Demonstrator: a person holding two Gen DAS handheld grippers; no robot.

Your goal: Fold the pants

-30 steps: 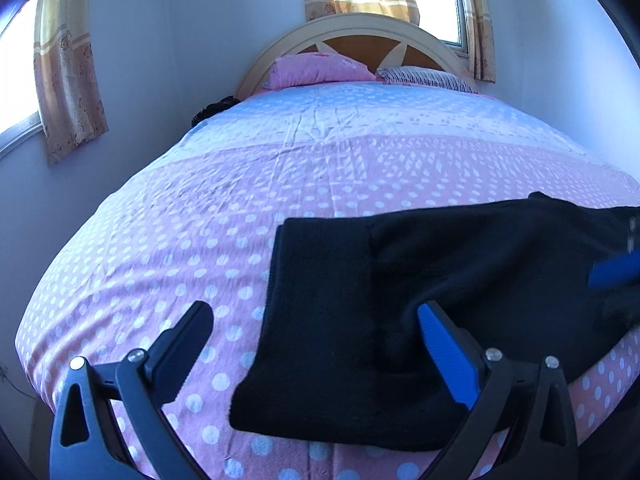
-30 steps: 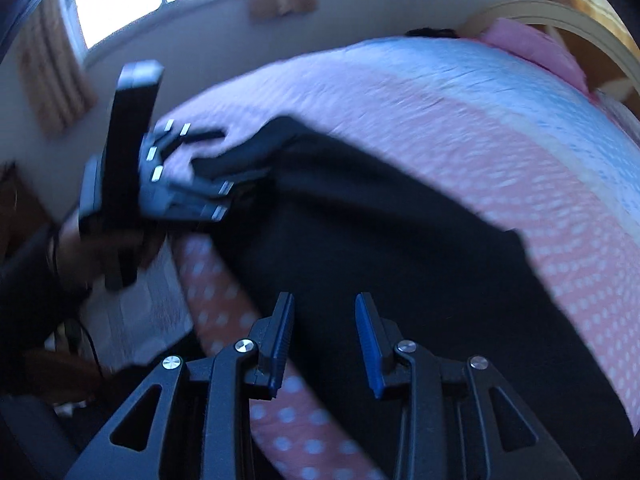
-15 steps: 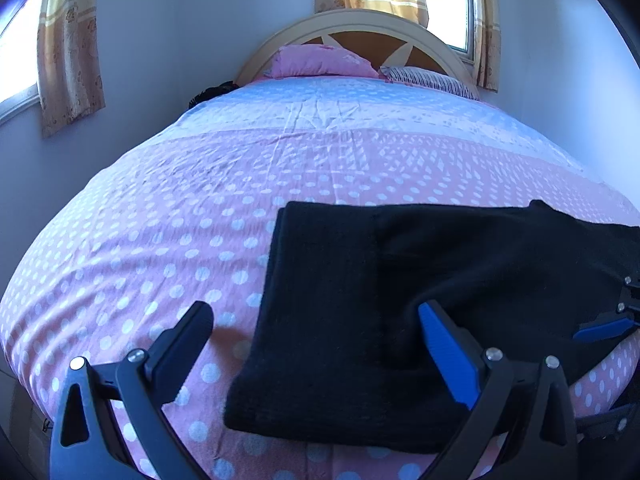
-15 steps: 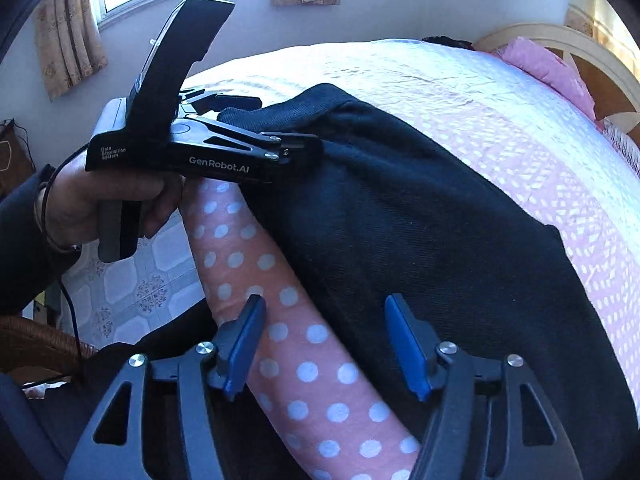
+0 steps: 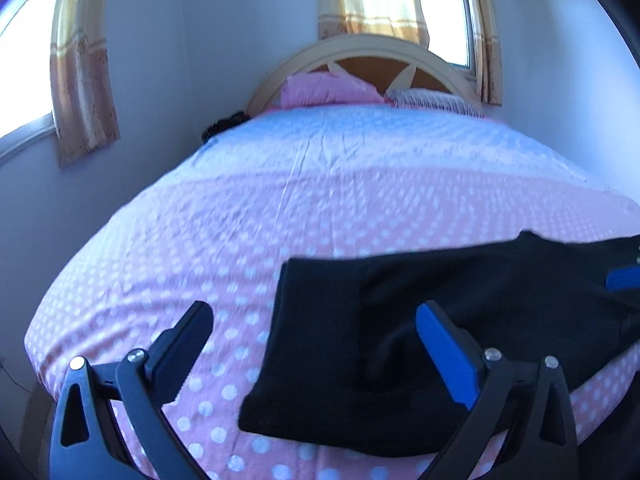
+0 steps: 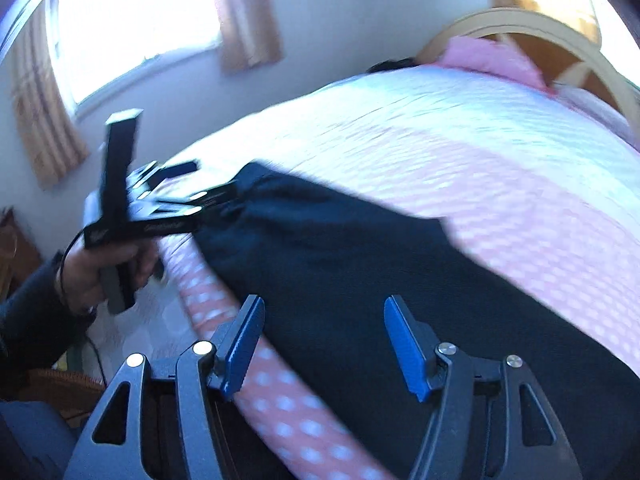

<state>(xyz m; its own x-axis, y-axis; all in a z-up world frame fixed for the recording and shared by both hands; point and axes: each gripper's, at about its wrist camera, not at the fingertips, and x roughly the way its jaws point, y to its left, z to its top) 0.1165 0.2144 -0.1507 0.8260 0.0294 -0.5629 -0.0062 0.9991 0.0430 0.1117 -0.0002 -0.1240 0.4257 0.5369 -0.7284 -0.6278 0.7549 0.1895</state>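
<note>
Both the left gripper point(image 5: 316, 344) and the right gripper point(image 6: 324, 344) hover low with fingers spread wide over the black pants point(image 5: 400, 340) lying folded along the bed's point(image 5: 200, 248) near edge.

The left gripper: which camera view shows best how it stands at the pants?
The right wrist view: it shows the whole left gripper, blurred, at the corner of the black pants near the bed edge. The left wrist view shows only its open fingers over the pants.
</note>
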